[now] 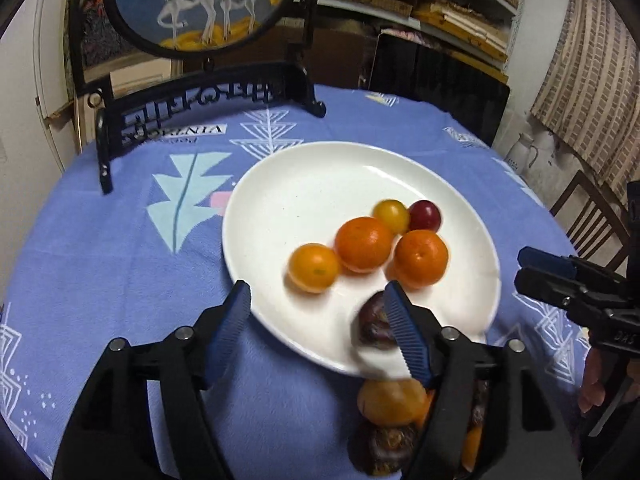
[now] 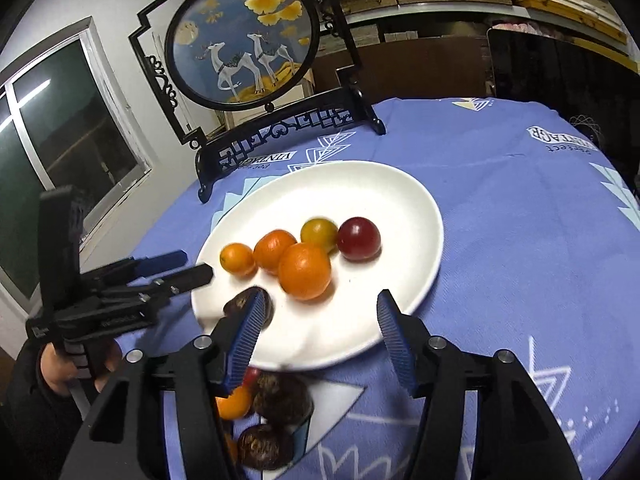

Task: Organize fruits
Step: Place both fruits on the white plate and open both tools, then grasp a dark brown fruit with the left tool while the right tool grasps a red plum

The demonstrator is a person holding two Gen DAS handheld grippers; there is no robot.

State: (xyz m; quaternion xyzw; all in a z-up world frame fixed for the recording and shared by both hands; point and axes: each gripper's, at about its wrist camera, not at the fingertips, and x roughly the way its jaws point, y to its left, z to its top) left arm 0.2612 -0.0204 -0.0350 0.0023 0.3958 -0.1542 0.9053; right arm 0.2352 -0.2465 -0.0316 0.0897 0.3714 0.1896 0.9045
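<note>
Ribbed blue fingers (image 1: 230, 328) of both grippers apart, empty; glossy round fruits (image 1: 363, 244) on smooth white plate (image 1: 280, 200).

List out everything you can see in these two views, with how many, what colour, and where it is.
plate: one, white, on the tablecloth, centre.
oranges: three, orange, in a cluster on the plate.
small round fruits: two, one yellow, one dark red, on the plate behind the oranges.
dark brown fruit: one, blurred, at the plate's near rim.
loose fruits: several, dark brown and orange, on the cloth in front of the plate.
tablecloth: one, lavender blue with pale prints.
deer screen: one, round, black stand, far edge of table.
left gripper: jaws open.
right gripper: jaws open.
</note>
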